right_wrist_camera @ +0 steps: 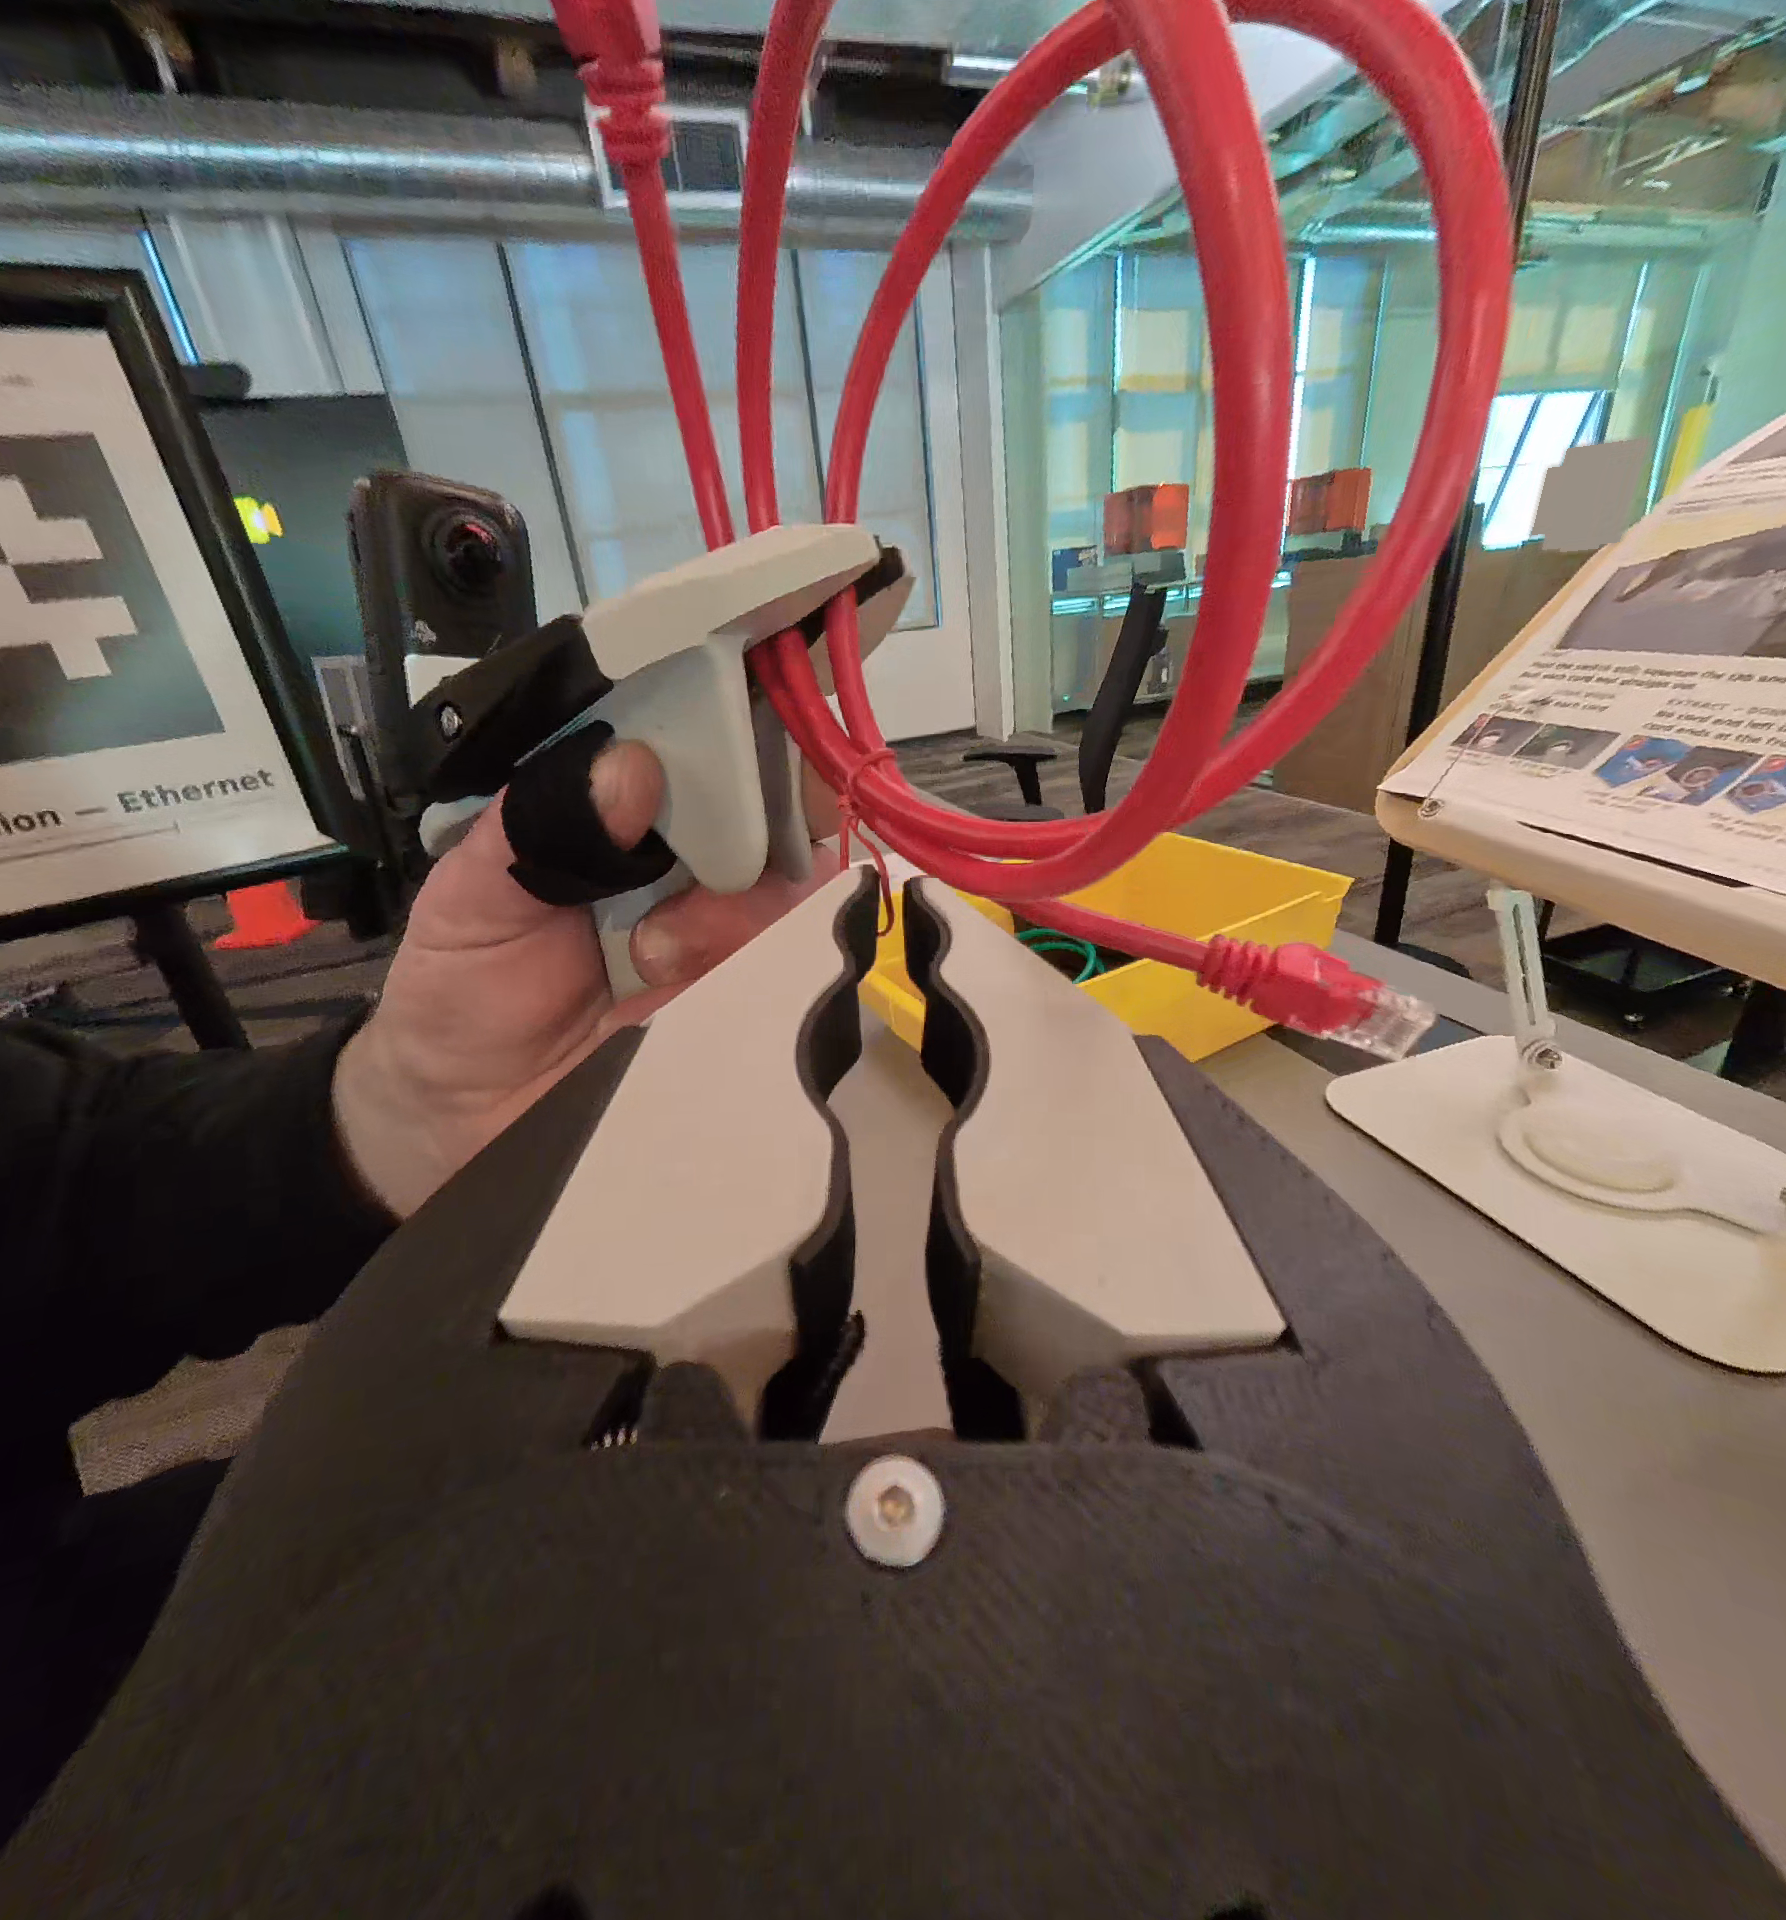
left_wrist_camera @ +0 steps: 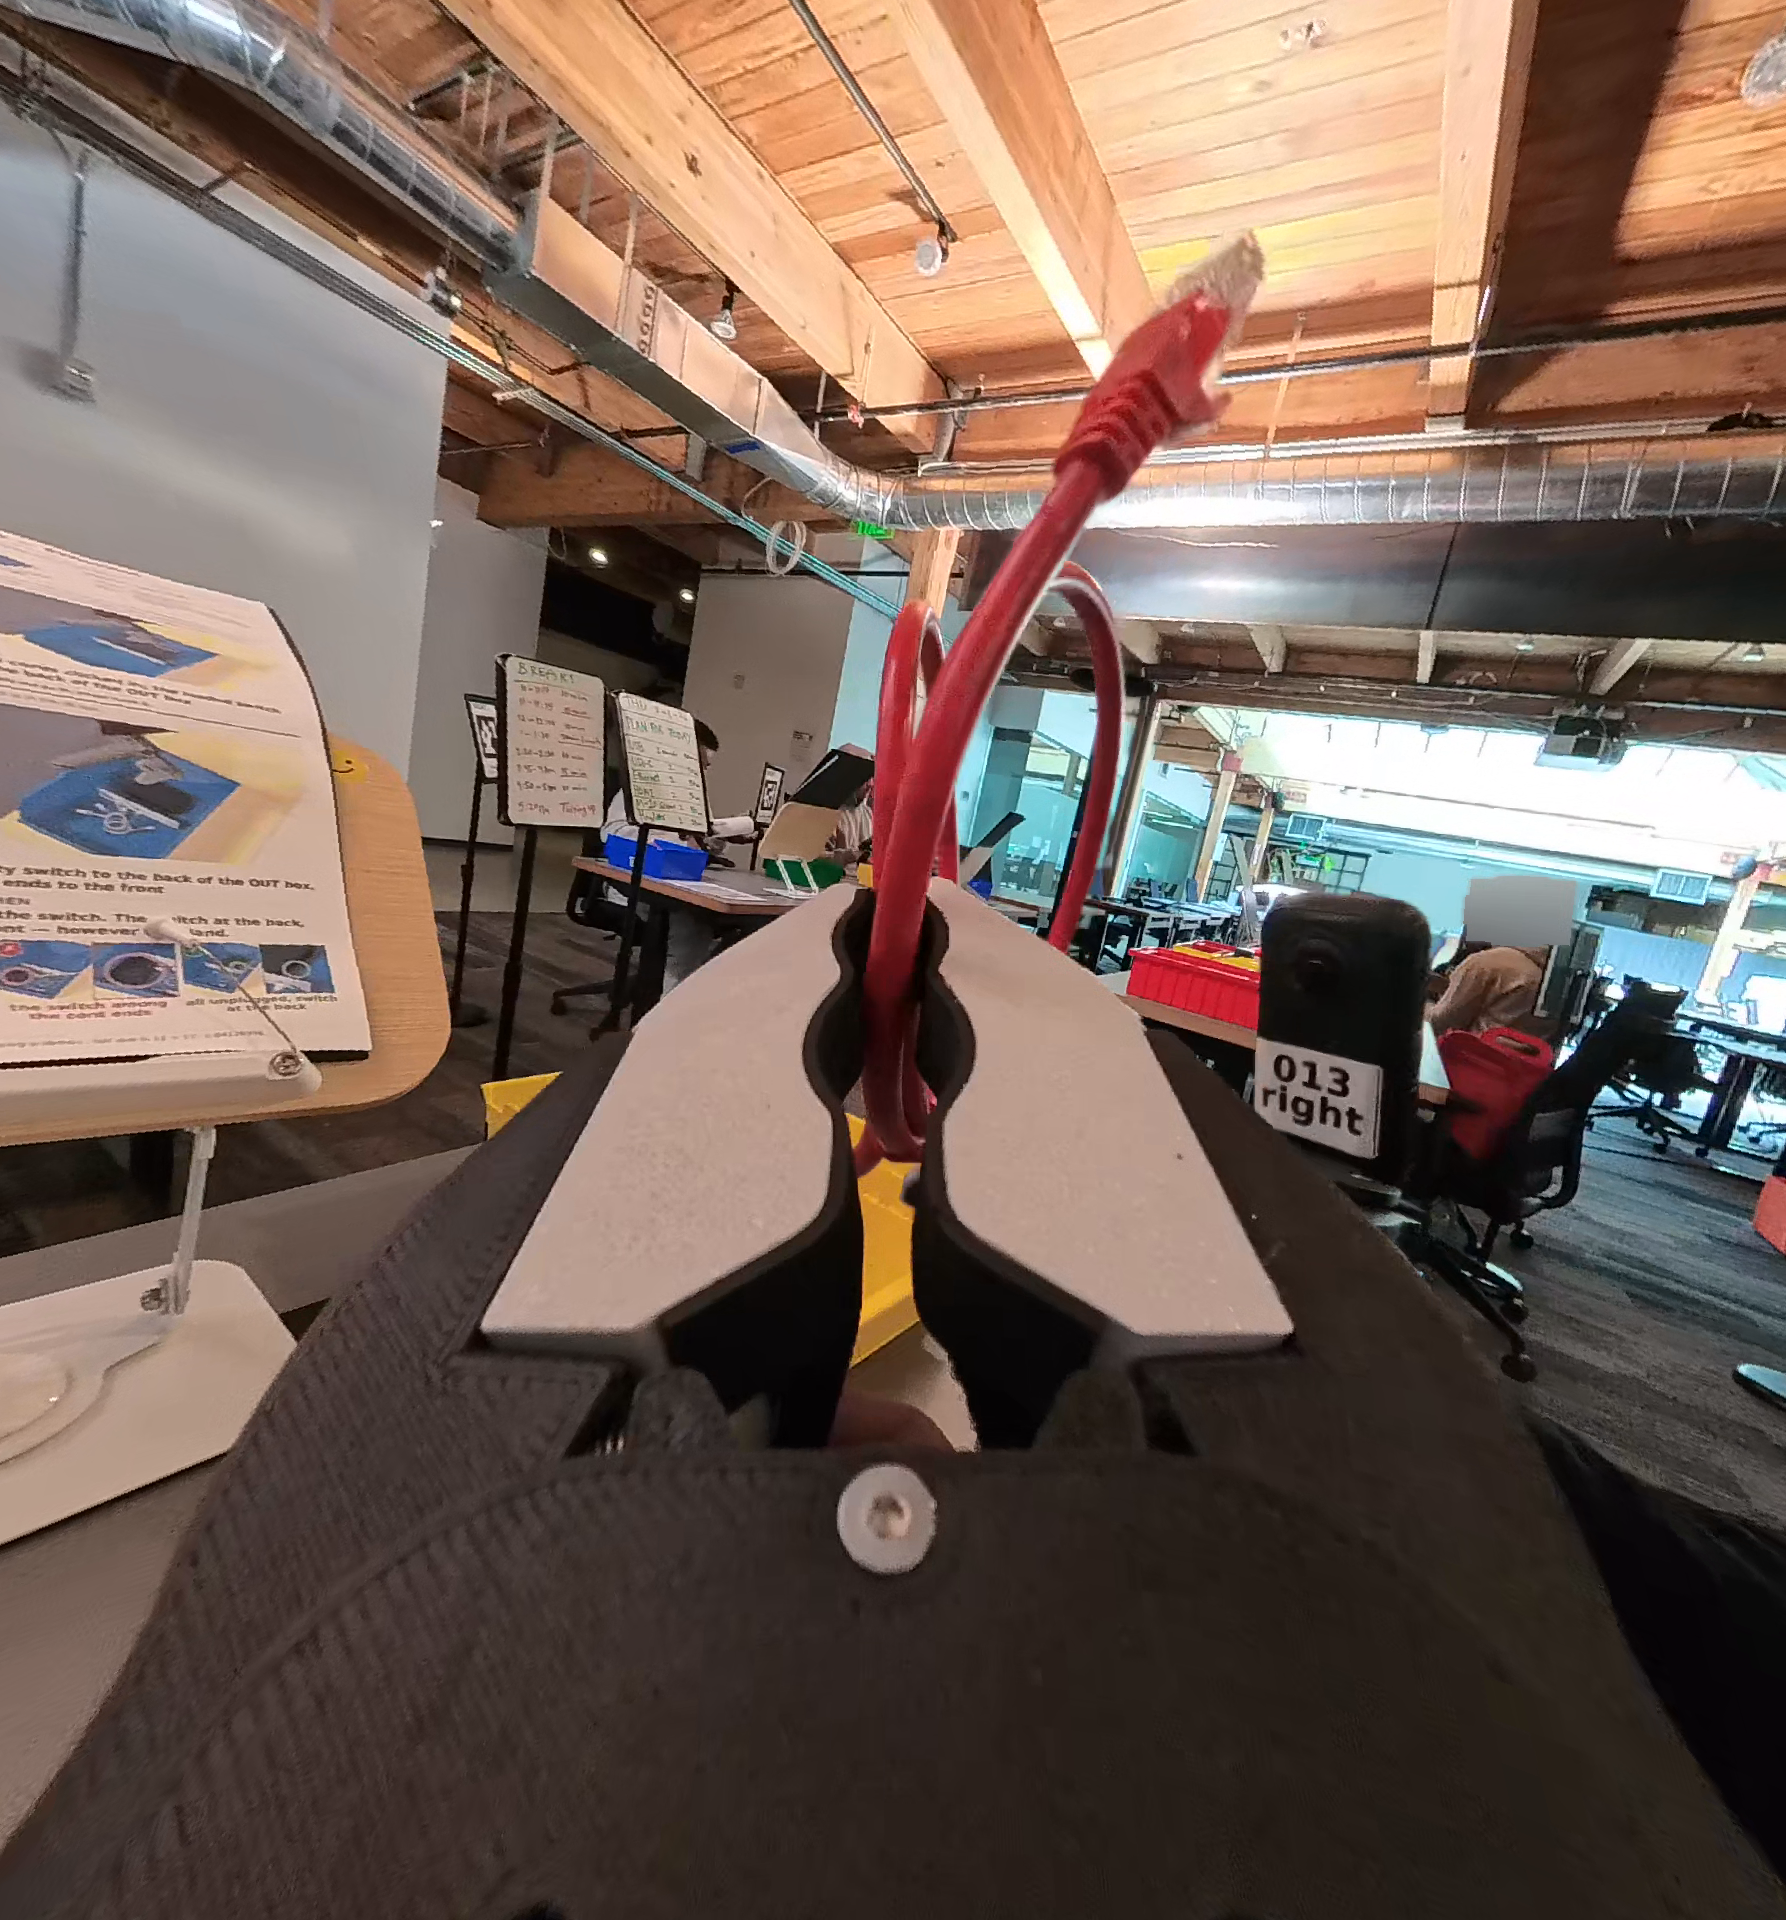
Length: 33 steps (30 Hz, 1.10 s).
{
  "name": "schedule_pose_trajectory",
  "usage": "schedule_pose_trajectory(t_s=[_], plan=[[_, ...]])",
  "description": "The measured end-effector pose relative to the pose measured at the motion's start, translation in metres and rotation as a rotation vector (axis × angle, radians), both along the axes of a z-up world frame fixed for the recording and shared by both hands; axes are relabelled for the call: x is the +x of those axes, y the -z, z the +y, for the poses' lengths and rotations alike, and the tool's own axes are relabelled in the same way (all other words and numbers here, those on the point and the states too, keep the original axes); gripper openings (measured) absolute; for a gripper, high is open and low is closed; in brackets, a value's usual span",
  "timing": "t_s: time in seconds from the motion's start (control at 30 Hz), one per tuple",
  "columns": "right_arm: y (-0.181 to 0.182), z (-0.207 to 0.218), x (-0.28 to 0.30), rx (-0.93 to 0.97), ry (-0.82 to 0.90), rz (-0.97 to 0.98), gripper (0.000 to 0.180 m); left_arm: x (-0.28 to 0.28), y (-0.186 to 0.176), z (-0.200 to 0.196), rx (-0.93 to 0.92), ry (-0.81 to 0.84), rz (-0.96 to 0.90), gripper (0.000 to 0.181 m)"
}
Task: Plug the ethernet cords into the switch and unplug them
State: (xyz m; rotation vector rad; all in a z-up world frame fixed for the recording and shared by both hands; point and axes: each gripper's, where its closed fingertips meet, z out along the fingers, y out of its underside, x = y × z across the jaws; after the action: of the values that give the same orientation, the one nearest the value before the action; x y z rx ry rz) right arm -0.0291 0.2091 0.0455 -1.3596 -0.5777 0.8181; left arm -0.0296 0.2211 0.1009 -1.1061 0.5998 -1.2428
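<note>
Up in the air, the left tool [left_wrist_camera: 894,997] is pinching a coiled red cord [left_wrist_camera: 982,748], with several strands of the loop squeezed between its fingers [left_wrist_camera: 723,1091]. One plug [left_wrist_camera: 1195,332] is pointing up toward the wooden ceiling, while the other plug [right_wrist_camera: 1325,992] is hanging low over the counter [right_wrist_camera: 1491,1403], near a yellow bin [right_wrist_camera: 1211,935]. Inside that bin a green cord [right_wrist_camera: 1060,951] is showing. A thin red tie [right_wrist_camera: 853,800] is binding the coil just above the right tool [right_wrist_camera: 894,914], whose fingers are standing slightly apart and gripping nothing; whether they are touching the tie I cannot tell. A hand [right_wrist_camera: 515,956] is holding the left tool. Beside the bin, an instruction sheet [left_wrist_camera: 130,821] is resting on a white stand [right_wrist_camera: 1595,1174].
</note>
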Motion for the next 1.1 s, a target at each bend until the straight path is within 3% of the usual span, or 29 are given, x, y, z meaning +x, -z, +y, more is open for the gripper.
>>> schedule_pose_trajectory(t_s=[0.33,0.5,0.63,0.83,1.1], plan=[[-0.003,-0.004,0.0,0.008,-0.005,0.02,0.0,0.0,0.0,0.0,0.005,-0.023,0.002,0.005],[-0.009,-0.003,0.006,0.153,0.186,-0.223,0.0,-0.001,0.004,0.004,0.048,-0.082,0.043,0.005],[-0.018,-0.004,0.013,0.203,0.258,-0.255,0.0,-0.001,0.006,0.007,0.057,-0.1,0.053,0.005],[-0.028,-0.012,0.009,0.372,0.409,-0.474,0.0,0.008,0.01,-0.002,0.115,-0.112,0.112,0.005],[0.0,-0.019,-0.019,0.479,0.3,-0.721,0.0,0.009,0.014,0.0,0.045,-0.077,0.099,0.005]])
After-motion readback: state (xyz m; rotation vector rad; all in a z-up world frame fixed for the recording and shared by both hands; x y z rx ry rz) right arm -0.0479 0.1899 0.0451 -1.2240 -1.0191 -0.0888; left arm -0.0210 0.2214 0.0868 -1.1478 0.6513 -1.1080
